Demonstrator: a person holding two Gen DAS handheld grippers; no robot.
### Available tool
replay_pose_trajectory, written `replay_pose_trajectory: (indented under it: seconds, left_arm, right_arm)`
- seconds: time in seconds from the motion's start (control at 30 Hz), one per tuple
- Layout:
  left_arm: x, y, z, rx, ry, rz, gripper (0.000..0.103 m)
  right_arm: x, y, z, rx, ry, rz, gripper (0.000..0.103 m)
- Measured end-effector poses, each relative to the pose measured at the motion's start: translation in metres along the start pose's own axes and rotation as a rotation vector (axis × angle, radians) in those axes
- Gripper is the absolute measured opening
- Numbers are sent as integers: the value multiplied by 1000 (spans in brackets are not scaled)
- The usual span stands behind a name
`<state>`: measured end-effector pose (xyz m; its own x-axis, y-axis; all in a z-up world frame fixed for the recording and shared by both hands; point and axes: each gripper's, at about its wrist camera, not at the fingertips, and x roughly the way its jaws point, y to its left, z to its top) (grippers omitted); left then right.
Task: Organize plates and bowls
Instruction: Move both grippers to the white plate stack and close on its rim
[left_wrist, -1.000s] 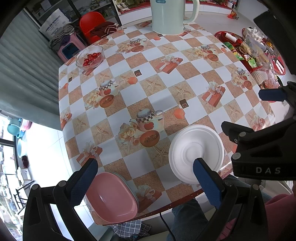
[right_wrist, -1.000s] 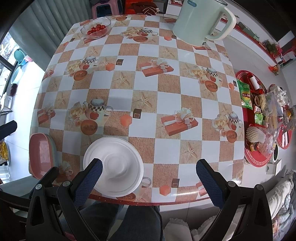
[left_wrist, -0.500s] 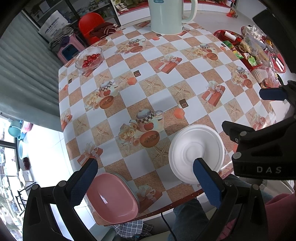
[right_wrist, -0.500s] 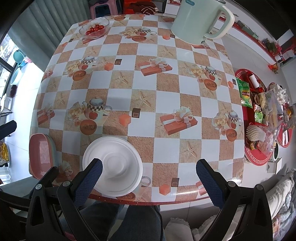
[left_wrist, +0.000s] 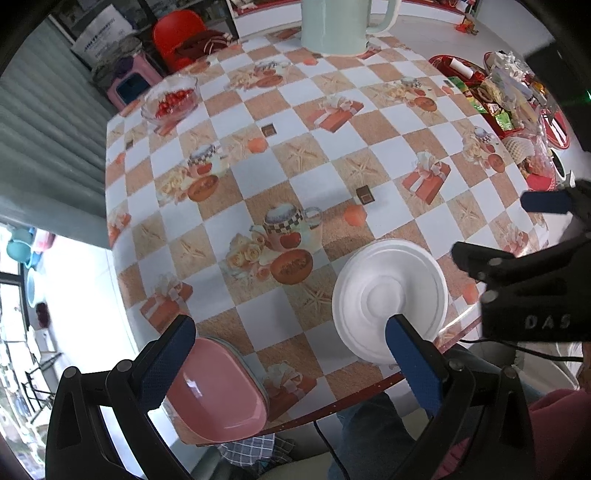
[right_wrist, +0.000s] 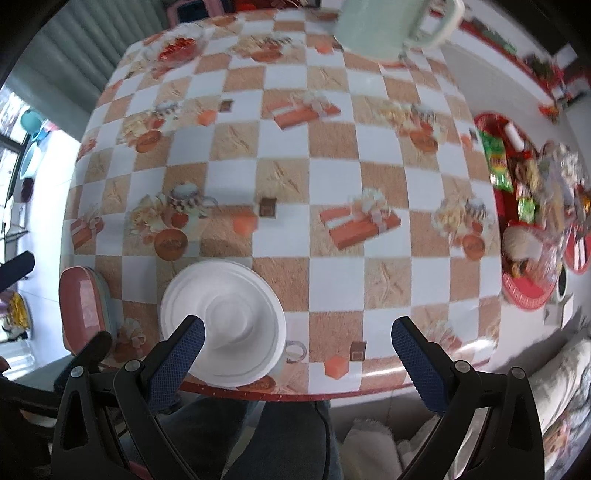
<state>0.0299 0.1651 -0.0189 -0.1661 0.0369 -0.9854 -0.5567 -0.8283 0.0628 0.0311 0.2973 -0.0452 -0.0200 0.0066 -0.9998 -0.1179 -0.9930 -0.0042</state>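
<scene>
The checkered table (left_wrist: 332, 170) carries a white plate (left_wrist: 389, 299), pink plate (left_wrist: 218, 387), tomato bowl (left_wrist: 170, 99) and pale green kettle (left_wrist: 334, 24).

Worktop (left_wrist: 325, 177) centre is bare cloth w/ free passage. Obstacles: white plate (left_wrist: 389, 301) at 5 o'clock near the front edge, pink plate (left_wrist: 218, 387) at 7 overhanging the edge, glass bowl (left_wrist: 170, 98) at 11, pale-green kettle (left_wrist: 334, 24) at 12. Right tool (left_wrist: 543, 203) hangs at 3.

A home dining table (left_wrist: 314, 155): patterned oilcloth, kettle (left_wrist: 334, 26), snack trays (left_wrist: 495, 96).
</scene>
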Motion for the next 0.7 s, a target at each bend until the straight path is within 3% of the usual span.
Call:
replay_pose_trajectory:
  seconds: [0.4,0.7]
  left_arm:
    - [71,-16,0,-29,126,-43,103]
    - [116,-22,-8,-103,169,-25,103]
  right_arm:
    - [80,-18,-10,91,217,97,102]
    - [122,-19,-23,154,267,101,102]
